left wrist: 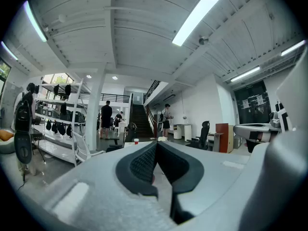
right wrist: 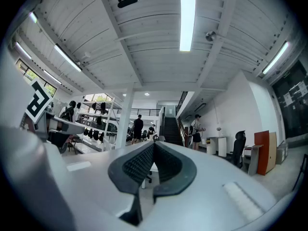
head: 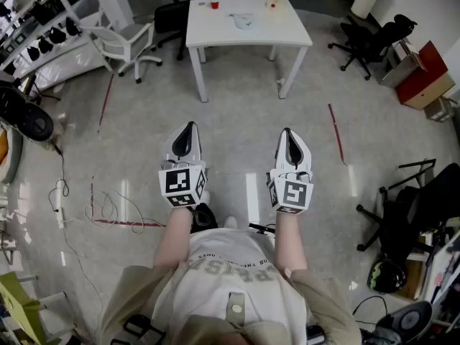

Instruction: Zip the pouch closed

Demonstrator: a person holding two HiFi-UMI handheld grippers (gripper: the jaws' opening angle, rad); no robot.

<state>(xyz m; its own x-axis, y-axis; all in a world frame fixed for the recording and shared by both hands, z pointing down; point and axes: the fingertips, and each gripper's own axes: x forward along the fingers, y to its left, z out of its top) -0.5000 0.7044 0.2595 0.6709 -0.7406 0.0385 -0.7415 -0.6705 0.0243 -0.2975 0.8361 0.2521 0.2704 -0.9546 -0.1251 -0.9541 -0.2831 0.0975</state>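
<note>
A small pale pouch (head: 243, 21) lies flat on the white table (head: 287, 34) at the far end of the floor, well ahead of both grippers. My left gripper (head: 188, 126) and right gripper (head: 288, 132) are held side by side over the bare floor, pointing level toward the table. The left gripper view shows the left gripper (left wrist: 156, 144) with its black pads closed together and nothing between them. The right gripper (right wrist: 154, 143) looks the same in the right gripper view, shut and empty. The pouch's zip is too far off to make out.
A red cup (head: 214, 3) and a small pale object (head: 272, 2) stand on the table's far side. A white chair (head: 126, 45) sits to its left, black office chairs (head: 370, 40) to its right. Cables (head: 93, 210) trail on the floor at left. People stand by the stairs (left wrist: 107, 119).
</note>
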